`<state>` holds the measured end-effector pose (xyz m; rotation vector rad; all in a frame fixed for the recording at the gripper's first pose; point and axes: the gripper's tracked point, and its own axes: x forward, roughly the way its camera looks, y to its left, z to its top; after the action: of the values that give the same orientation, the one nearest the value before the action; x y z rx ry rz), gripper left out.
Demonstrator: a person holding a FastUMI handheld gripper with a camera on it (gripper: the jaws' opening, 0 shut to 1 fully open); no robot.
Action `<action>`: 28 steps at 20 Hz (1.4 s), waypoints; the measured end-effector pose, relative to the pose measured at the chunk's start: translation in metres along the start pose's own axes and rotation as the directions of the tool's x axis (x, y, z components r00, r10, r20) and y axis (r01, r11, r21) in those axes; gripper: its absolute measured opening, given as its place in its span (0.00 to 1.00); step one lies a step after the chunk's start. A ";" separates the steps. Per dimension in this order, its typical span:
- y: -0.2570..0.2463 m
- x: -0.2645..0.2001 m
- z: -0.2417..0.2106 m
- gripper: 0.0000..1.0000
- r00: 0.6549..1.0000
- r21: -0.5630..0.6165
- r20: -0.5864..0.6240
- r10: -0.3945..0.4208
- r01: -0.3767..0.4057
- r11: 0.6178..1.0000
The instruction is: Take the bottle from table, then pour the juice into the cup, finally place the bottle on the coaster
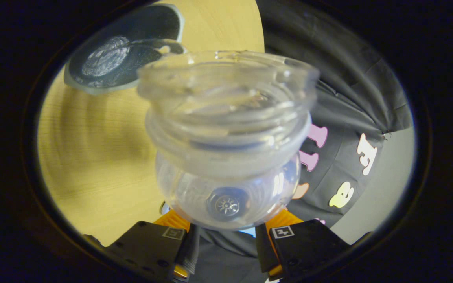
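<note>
A clear plastic bottle point(226, 129) with no cap sits between my fingers, its wide threaded mouth pointing away from me and its round base showing through the wall. My gripper point(226, 237) is shut on the bottle's lower body, one finger on each side. I see no coloured liquid inside it. Beyond the bottle's mouth, on the wooden table point(100, 157), lies a dark round coaster point(92, 74) with a pale rim. A clear glass cup point(132, 55) shows over the coaster; whether it stands on it or just in front I cannot tell. The whole scene looks strongly tilted.
The table's far edge ends just behind the bottle, and the black cloth wall point(348, 98) hangs beyond it. A grey floor point(387, 184) shows past the cloth. The tabletop around the coaster looks blurred.
</note>
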<state>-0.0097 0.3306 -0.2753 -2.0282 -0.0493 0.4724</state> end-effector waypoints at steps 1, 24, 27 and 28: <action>0.000 -0.001 0.000 0.65 1.000 -0.006 0.003 0.003 -0.003 1.000; -0.012 0.006 0.006 0.65 0.999 -0.101 0.034 0.006 -0.003 0.995; -0.014 0.004 0.007 0.65 0.999 -0.112 0.040 0.003 0.001 0.994; -0.013 0.005 0.005 0.65 0.999 -0.117 0.037 0.004 0.001 0.993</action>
<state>-0.0048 0.3423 -0.2679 -2.1340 -0.1005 0.5189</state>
